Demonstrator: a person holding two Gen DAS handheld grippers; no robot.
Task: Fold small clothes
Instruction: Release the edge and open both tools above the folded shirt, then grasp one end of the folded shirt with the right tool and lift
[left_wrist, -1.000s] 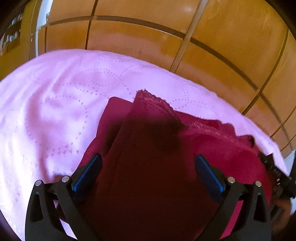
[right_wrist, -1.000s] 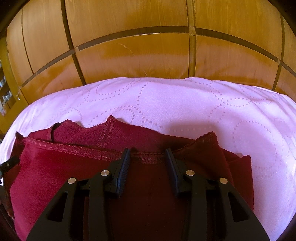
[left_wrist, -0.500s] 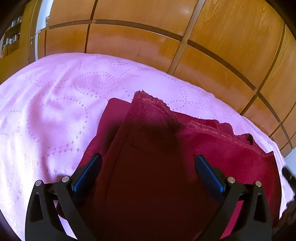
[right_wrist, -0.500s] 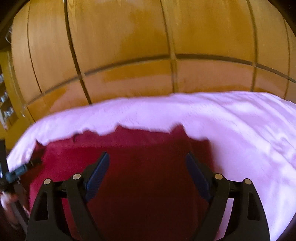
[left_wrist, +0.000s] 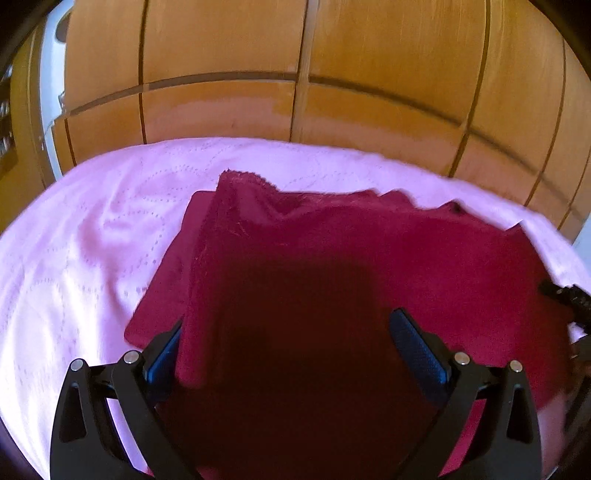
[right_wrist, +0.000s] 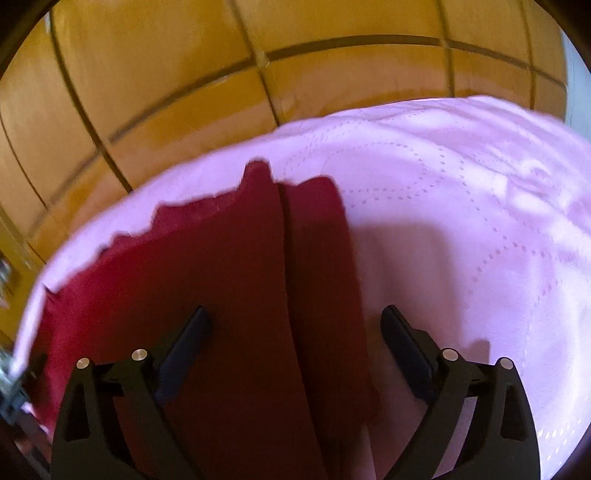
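Note:
A dark red garment with a lace edge lies folded on a pink bedspread. My left gripper is open and empty, hovering over the garment's near part. In the right wrist view the garment shows a folded flap along its right side. My right gripper is open and empty above that right edge. The right gripper's tip shows at the right edge of the left wrist view.
A wooden panelled wardrobe stands right behind the bed. The pink bedspread spreads wide to the right of the garment. The left gripper's tip shows at the left edge of the right wrist view.
My right gripper let go of the garment's lace edge, opened wide and swung to the garment's right side. My left gripper stayed open and shifted a little.

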